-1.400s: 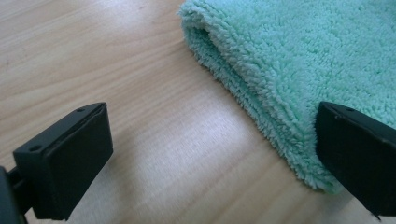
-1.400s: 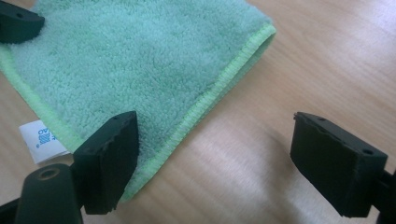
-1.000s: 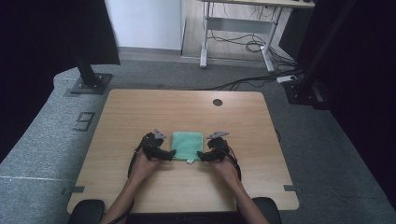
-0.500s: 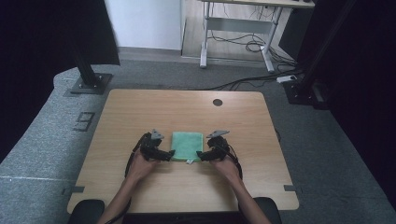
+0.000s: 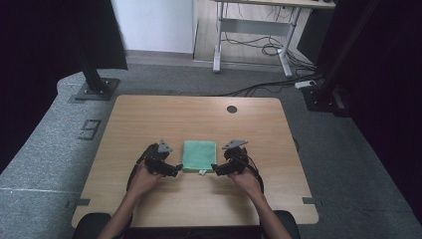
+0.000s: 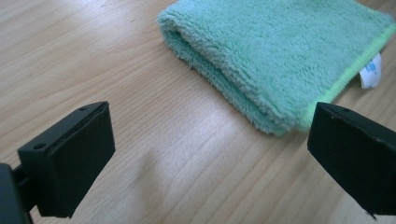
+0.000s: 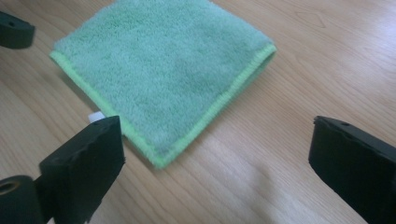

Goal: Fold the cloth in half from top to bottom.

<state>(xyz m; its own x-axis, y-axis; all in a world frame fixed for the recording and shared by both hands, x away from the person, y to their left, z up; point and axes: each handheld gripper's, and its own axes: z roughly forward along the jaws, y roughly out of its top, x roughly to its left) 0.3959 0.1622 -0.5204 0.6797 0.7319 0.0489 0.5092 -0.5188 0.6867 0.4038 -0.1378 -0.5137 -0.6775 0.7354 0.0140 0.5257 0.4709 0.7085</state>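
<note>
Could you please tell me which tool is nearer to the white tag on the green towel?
The right tool is nearer, beside the near right corner of the towel where the white tag sticks out; the left tool is at the near left corner.

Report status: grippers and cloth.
Left gripper open, right gripper open, jaws just widened, nothing between. Folded green terry cloth flat on wooden table. Nothing obstructing.

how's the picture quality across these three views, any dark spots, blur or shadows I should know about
High view: dim and grainy, black at both sides, the light falling on the wooden table. Left gripper view: bright, the folded green towel sharp, the open left gripper casting a faint shadow on the wood. Right gripper view: even light, mild sheen on the wood, the open right gripper slightly soft.
</note>
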